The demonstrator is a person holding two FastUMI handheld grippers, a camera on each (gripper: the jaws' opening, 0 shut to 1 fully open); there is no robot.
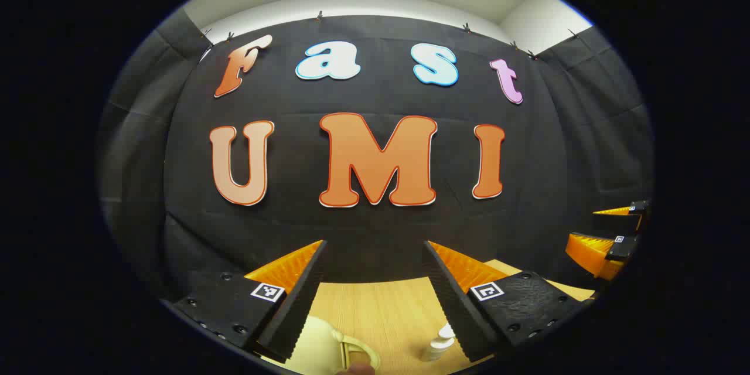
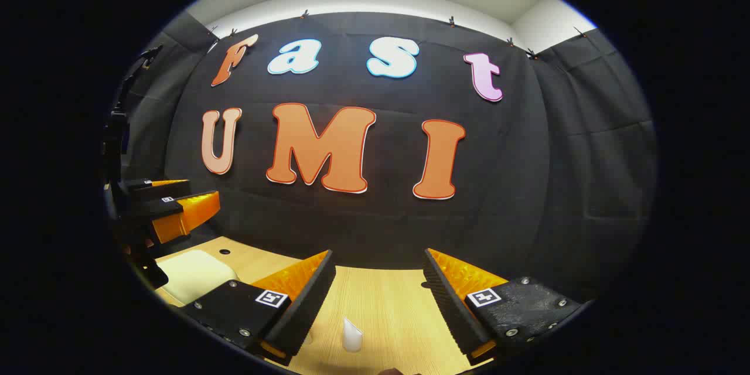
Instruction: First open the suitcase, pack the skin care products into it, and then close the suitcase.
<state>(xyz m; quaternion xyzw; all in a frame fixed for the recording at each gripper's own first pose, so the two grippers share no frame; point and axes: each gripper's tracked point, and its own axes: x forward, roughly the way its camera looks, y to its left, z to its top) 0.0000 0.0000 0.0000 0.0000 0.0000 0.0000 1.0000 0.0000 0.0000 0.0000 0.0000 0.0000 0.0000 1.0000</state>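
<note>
A cream suitcase (image 1: 316, 343) lies low in the left gripper view, its handle (image 1: 358, 356) facing me, just below my left gripper (image 1: 375, 284). That gripper is open and holds nothing, raised above the table. A small white bottle (image 1: 438, 347) stands by its right finger. In the right gripper view my right gripper (image 2: 378, 288) is open too, above a white pointed bottle (image 2: 351, 335). The suitcase (image 2: 193, 272) lies at the left there, under the left gripper (image 2: 176, 206). The right gripper (image 1: 609, 233) hangs at the far right of the left gripper view.
A light wooden table (image 2: 387, 310) carries everything, with a small round hole (image 2: 224, 251) near the suitcase. The black cloth wall (image 1: 375, 228) stands close behind the table's far edge.
</note>
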